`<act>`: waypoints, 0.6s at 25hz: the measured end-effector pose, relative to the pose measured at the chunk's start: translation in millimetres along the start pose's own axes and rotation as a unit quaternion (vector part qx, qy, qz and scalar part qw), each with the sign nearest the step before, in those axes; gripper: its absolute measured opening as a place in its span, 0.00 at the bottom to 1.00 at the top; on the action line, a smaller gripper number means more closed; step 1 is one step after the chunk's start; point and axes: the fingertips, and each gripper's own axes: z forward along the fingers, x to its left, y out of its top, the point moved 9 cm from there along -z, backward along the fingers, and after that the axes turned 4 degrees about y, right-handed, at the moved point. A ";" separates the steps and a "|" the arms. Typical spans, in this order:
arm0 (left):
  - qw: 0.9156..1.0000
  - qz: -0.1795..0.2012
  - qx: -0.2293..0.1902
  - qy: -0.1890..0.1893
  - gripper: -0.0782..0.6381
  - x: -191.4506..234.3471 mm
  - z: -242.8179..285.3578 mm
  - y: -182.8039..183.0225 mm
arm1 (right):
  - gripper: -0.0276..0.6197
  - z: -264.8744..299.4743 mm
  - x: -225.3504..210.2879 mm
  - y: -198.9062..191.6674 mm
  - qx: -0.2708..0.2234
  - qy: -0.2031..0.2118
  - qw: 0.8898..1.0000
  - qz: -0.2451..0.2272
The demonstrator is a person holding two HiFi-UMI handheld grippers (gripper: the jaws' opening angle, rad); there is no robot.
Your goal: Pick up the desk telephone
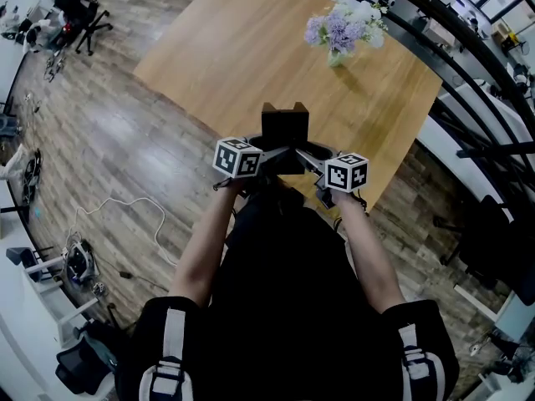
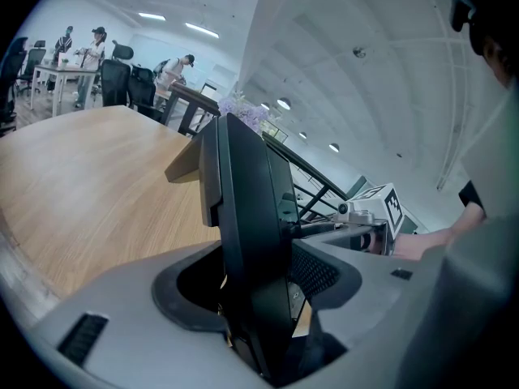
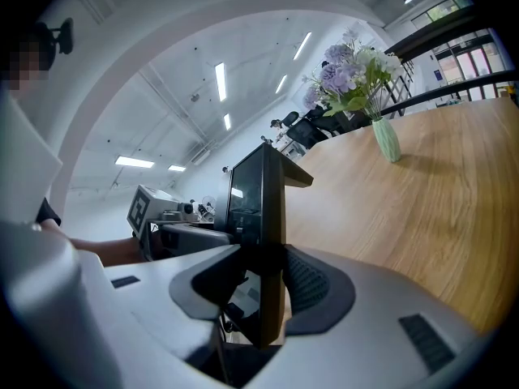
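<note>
Our left gripper (image 2: 255,298) and right gripper (image 3: 263,298) both clamped on the black desk telephone (image 1: 284,125), one from each side, at the wooden table's (image 1: 251,48) near corner (vase of flowers (image 1: 338,36) well beyond).

— What does your right gripper (image 3: 268,286) have?
— Your jaws are clamped on the edge of the black telephone (image 3: 255,193), which stands upright between them. Your left gripper (image 3: 195,235) meets it from the far side.
— And behind it?
— A vase of purple flowers (image 3: 386,140) stands on the wooden table (image 3: 438,209), well apart from the telephone.
</note>
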 end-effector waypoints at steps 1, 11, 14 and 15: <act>1.000 0.000 0.001 0.000 0.49 -0.7 -1.0 -0.4 | 0.31 0.0 0.8 -0.9 0.000 0.000 1.000 0.001; 1.000 0.001 0.012 -0.002 0.49 -2.4 0.0 -11.6 | 0.31 -3.1 3.8 -14.3 -0.001 -0.005 1.000 0.012; 1.000 -0.002 0.015 -0.006 0.49 -3.9 1.2 -14.0 | 0.31 -4.3 3.4 -17.5 -0.001 -0.007 1.000 0.014; 1.000 -0.005 0.014 -0.008 0.49 -4.6 1.8 -14.9 | 0.31 -4.9 3.5 -18.0 -0.002 -0.007 1.000 0.014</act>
